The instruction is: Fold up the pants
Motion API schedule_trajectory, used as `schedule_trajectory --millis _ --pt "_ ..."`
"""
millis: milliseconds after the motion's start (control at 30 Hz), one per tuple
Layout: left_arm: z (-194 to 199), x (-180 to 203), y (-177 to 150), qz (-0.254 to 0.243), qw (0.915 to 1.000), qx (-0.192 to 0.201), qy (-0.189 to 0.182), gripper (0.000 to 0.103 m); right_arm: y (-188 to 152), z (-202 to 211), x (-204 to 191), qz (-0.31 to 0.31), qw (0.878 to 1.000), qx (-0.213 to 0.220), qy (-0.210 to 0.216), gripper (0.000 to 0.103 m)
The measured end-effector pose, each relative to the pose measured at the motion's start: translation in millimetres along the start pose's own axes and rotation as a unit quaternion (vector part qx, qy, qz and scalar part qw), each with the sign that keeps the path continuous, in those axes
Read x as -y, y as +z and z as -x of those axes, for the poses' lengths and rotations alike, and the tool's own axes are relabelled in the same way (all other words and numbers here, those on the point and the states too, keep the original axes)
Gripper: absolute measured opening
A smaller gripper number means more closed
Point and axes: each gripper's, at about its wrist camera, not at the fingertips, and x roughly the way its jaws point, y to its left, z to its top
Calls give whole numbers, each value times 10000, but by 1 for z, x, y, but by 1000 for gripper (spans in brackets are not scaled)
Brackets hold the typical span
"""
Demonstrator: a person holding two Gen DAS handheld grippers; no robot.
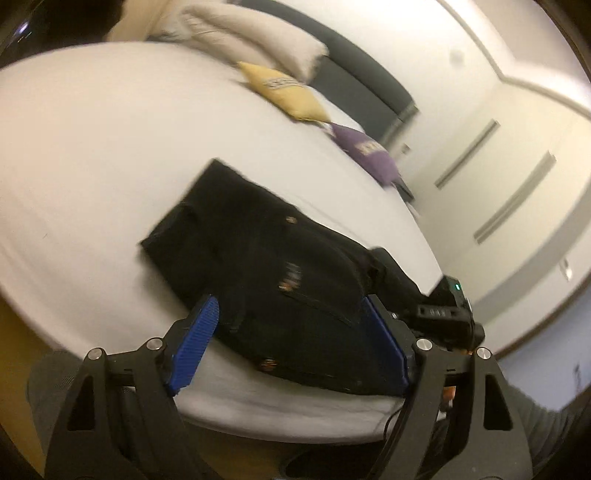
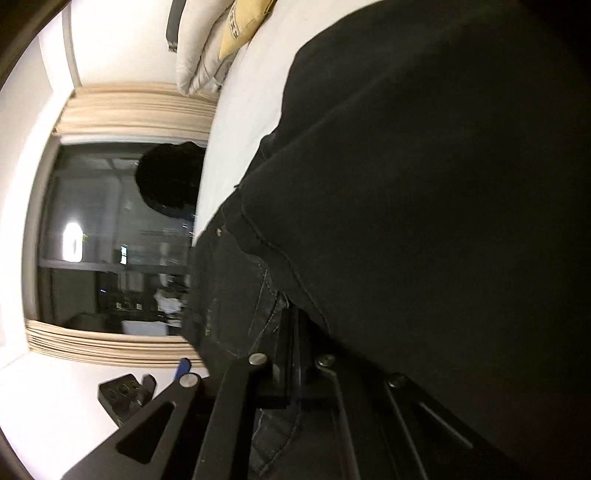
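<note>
Black jeans (image 1: 266,266) lie partly folded at the bed's (image 1: 92,147) near edge, long axis running away from the left hand-held gripper (image 1: 291,343), jaws apart; the right hand-held gripper (image 2: 295,369) clamps denim.

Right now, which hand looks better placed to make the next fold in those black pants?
Probably the right: its hand-held gripper is shut on the pants, cloth draped over it. The left hand-held gripper stands open, gripping nothing.

Right gripper (image 2: 295,369) clamped on black pants (image 2: 424,184), fabric draped over bed (image 2: 251,92); yellow pillow (image 2: 240,22) top, dark window (image 2: 110,236) left.
</note>
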Motion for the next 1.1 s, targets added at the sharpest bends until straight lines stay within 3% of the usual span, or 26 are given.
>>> schedule_trajectory --millis 267,367,500,667,733,767,800,867,1100 --pt "-4 -44 15 854 9956 -29 387 79 -4 0 -10 -61 10000 8 -36 0" --pt "-23 -60 20 887 9945 -229 501 84 -4 -3 -12 -97 9999 27 -59 0" --pt "-45 -84 24 1305 9904 -368 262 84 -4 2 -7 -93 9999 32 -83 0" --pt "-50 -100 31 1469 9890 -193 -62 82 -4 6 -5 -133 9999 23 -97 0" --pt "-52 -104 34 1565 9874 -154 -161 67 -5 7 -3 -131 9999 25 -100 0" --pt "-54 -107 36 1608 9867 -203 -150 52 -4 8 -3 -129 9999 26 -112 0" --pt "-56 -108 37 1606 9867 -227 -95 43 -4 8 -3 -133 9998 26 -118 0" --pt "-61 -110 37 1533 9877 -318 29 32 -4 7 -4 -120 9998 30 -127 0" --pt "-67 -112 38 1605 9866 -284 -6 14 -6 8 -2 -128 9998 68 -104 0"
